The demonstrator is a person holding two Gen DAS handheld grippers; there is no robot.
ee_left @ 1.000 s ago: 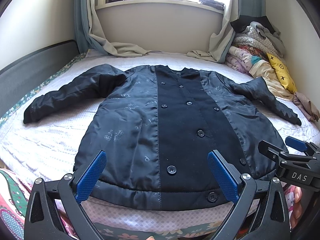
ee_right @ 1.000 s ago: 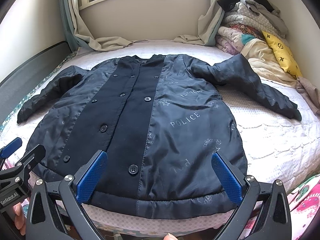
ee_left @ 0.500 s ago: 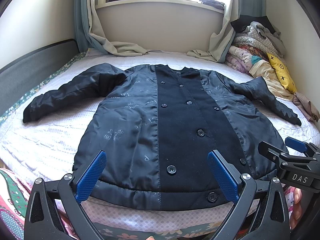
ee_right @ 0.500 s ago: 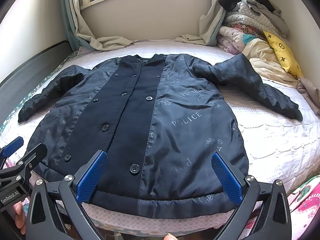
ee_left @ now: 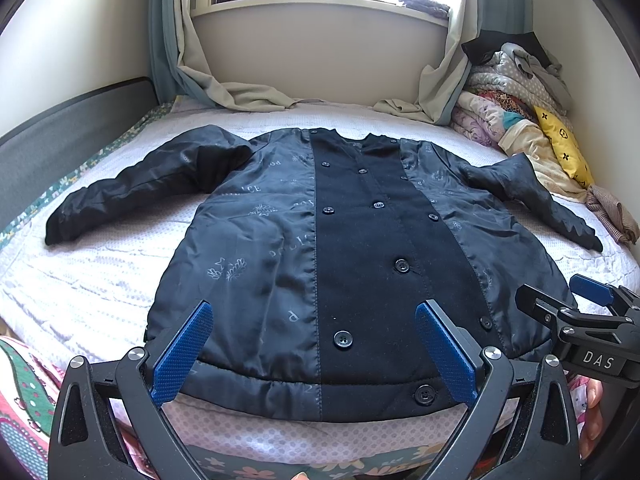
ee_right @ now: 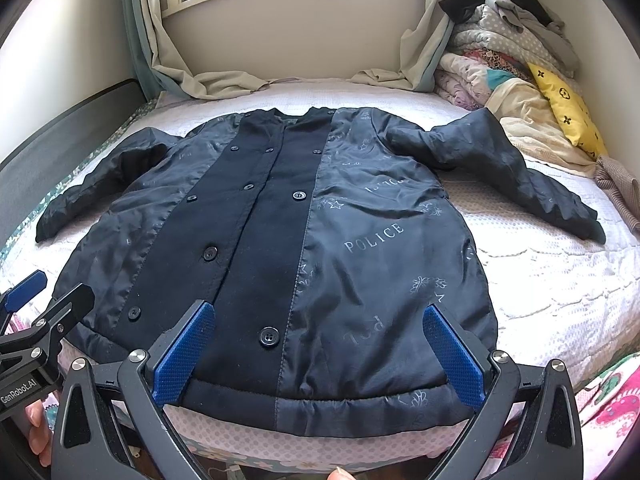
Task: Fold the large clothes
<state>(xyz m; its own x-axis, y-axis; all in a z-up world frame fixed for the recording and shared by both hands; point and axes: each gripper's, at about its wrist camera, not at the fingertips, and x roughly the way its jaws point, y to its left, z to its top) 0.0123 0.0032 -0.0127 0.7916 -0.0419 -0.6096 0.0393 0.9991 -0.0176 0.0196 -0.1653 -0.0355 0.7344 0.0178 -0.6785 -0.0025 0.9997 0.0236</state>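
A dark buttoned coat lies spread flat, front up, on the bed, sleeves out. The left claw and right claw hover wide and empty above its hem. Folding well likely means pinching each sleeve near the cuff and laying it across the chest.

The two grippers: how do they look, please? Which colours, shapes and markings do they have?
Both the left gripper and right gripper have black angular frames with silver screws and blue textured pads. One is marked "DAS", the other "GenRobot.AI".

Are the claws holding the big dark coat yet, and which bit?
No. The left claw and right claw are both open above the coat's hem, holding nothing.
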